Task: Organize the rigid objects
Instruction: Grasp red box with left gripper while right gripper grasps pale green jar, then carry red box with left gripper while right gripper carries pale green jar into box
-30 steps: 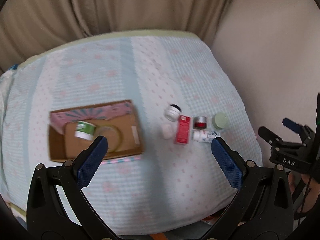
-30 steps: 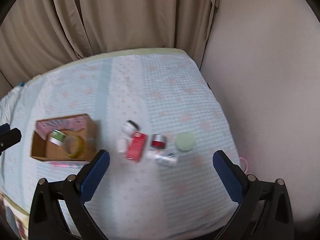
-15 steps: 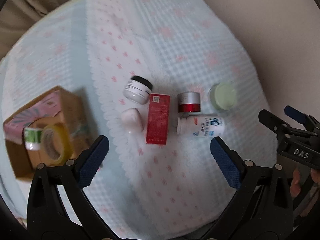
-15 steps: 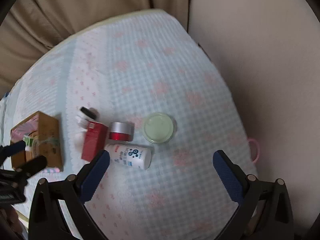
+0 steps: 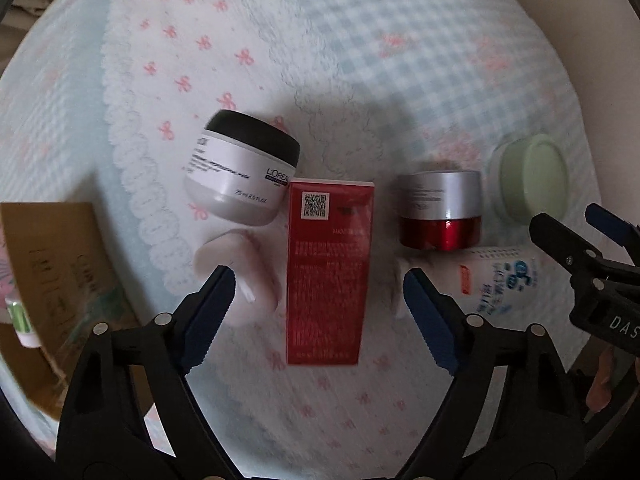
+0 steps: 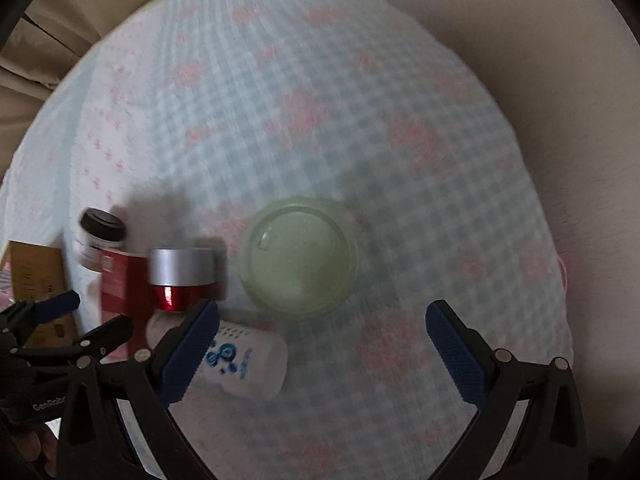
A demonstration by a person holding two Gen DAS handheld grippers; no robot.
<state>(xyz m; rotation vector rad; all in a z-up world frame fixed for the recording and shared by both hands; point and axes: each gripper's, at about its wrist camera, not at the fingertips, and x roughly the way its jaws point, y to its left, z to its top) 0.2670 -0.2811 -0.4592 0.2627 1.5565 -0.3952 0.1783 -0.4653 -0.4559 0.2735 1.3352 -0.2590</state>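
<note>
Both grippers dropped close over the cluster. Left gripper (image 5: 316, 292) jaws have just been narrowing, straddling the red box (image 5: 330, 272), not yet gripping. Right gripper (image 6: 322, 332) wide open, empty, green jar (image 6: 298, 256) at its 12 o'clock. Crowding: pink piece (image 5: 236, 264) at box's 9 o'clock, white bottle (image 5: 496, 280) at 3. Cardboard box (image 5: 52, 264) further at 9.

Left wrist view: fisheye, looks almost straight down at bed (image 5: 400, 40), close. Red box (image 5: 330, 268) at frame centre, left claw (image 5: 318, 300) fingers rising from bottom edge. Cardboard box (image 5: 52, 256) at left edge, right claw (image 5: 576, 236) at right edge.

Right wrist view: fisheye, steeply down, tilted slightly, close. Green jar (image 6: 298, 256) at centre, right claw (image 6: 322, 340) at bottom, curtain at upper left, wall at upper right.

Shared: red box (image 6: 118, 280), silver-lidded red jar (image 5: 442, 208) (image 6: 180, 276), black-lidded jar (image 5: 244, 168) (image 6: 100, 236), white bottle (image 5: 496, 280) (image 6: 244, 360), green jar (image 5: 528, 178). Left claw (image 6: 86, 316) at lower left of right view.
</note>
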